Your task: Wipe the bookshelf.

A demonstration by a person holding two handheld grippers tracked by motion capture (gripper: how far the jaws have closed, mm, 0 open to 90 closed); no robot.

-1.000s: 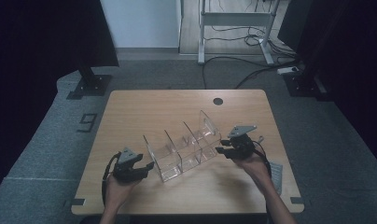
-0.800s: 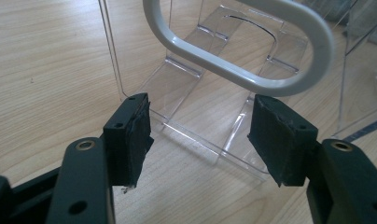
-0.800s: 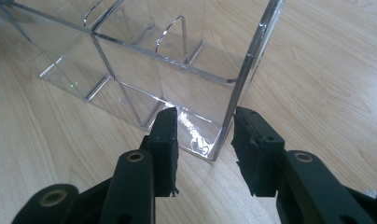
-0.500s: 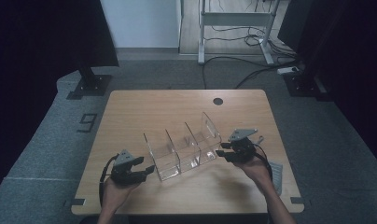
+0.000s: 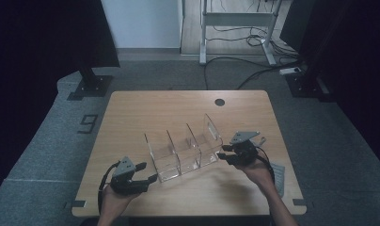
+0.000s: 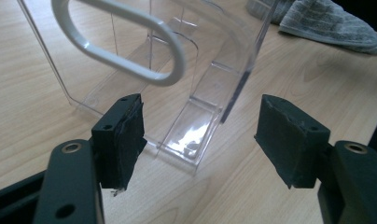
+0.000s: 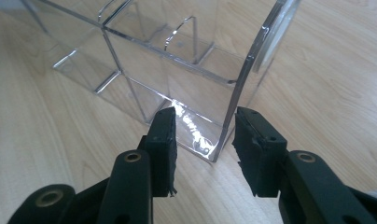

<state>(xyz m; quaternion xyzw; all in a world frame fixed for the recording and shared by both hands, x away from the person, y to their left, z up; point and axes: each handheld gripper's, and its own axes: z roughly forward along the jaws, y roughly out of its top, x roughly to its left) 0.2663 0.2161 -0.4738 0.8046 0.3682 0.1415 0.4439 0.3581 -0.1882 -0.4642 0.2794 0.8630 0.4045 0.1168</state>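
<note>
Between the right gripper's open jaws stands a corner of the clear box, untouched. The left gripper has just been opening, nothing inside. Squeeze the wall gently.

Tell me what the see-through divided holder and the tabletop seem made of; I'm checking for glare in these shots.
The divided holder looks like clear rigid plastic, probably acrylic: you see the table through its walls, its edges catch bright lines, and its base glints. The tabletop looks like light wood or a wood-grain laminate, which I cannot tell apart; the grain runs in fine streaks and the finish seems matte to slightly satin.
</note>
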